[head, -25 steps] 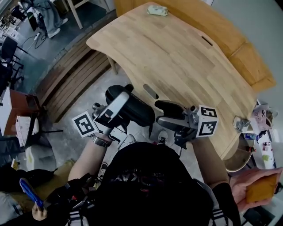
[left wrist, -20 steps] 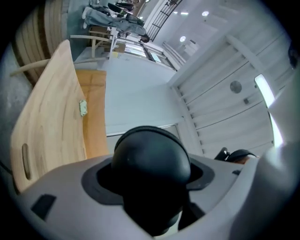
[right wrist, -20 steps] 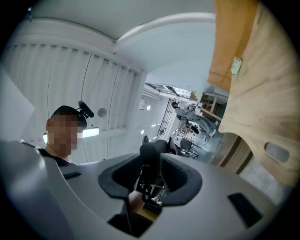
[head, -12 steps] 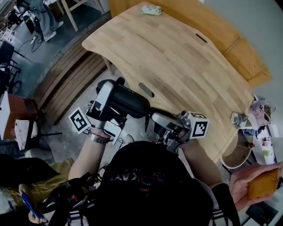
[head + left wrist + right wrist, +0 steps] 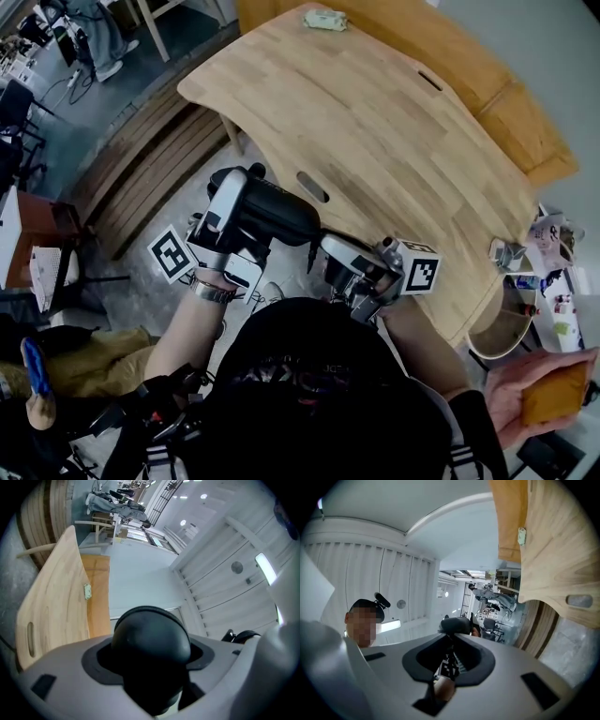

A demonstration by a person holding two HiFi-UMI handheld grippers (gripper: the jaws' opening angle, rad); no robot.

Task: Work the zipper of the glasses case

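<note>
just off the wooden worktop (image 5: 403, 122), left fingers (image 5: 227, 195) clamp the glasses case (image 5: 277, 214); right fingers (image 5: 342, 255), just closing, seemingly pinch its zipper pull (image 5: 312, 258); zipper travel lies ahead.

The rounded hard glasses case (image 5: 277, 211) is plain matt black, and so is its thin zipper pull (image 5: 310, 257). My left tongs (image 5: 151, 649) are pale grey with black pads. Their cube (image 5: 173, 255) at eight o'clock is patterned in black-and-white squares. The curved wooden table (image 5: 394, 131) is light honey with fine straight grain. At twelve o'clock on it, a small packet (image 5: 324, 19) is pale green. The floor (image 5: 159, 300) is speckled grey.
</note>
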